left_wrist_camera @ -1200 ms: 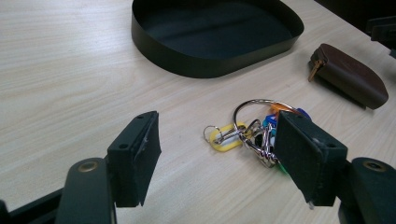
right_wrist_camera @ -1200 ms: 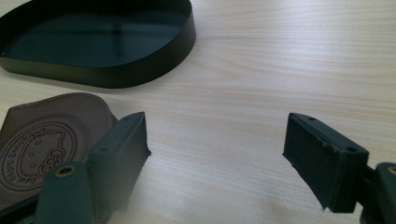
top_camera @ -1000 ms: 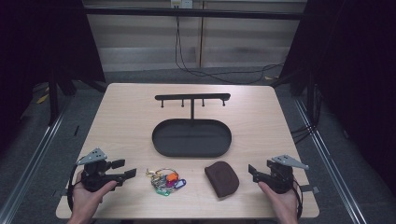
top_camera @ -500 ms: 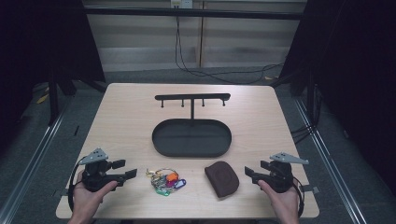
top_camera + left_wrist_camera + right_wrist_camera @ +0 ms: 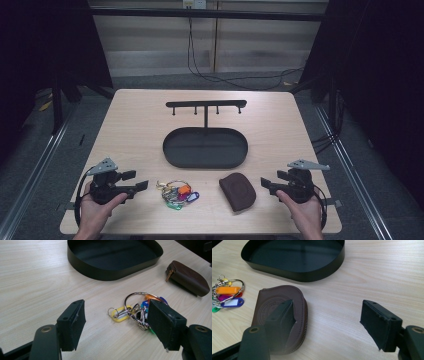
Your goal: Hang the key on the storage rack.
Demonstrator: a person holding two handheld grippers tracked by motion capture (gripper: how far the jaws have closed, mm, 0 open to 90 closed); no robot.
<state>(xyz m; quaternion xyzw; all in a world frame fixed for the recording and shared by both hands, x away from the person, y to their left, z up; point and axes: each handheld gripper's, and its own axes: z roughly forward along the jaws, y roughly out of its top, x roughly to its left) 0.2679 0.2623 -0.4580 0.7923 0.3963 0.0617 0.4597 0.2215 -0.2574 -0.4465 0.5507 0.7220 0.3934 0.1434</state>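
High view | right tool [image 5: 266,185] jaws narrowed, open, nearer pouch [image 5: 237,191] | left tool [image 5: 138,183] open, unmoved

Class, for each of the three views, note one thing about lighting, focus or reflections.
High view: the table is lit while the surroundings fall into darkness. Left gripper view: the key ring is sharp, with glints on its metal. Right gripper view: the near jaws are soft, and the tray floor shows a faint reflection.

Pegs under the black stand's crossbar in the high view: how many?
4: small black pegs hang beneath the black metal crossbar, one near its left end, two towards the middle, one near its right end. The post could hide another.
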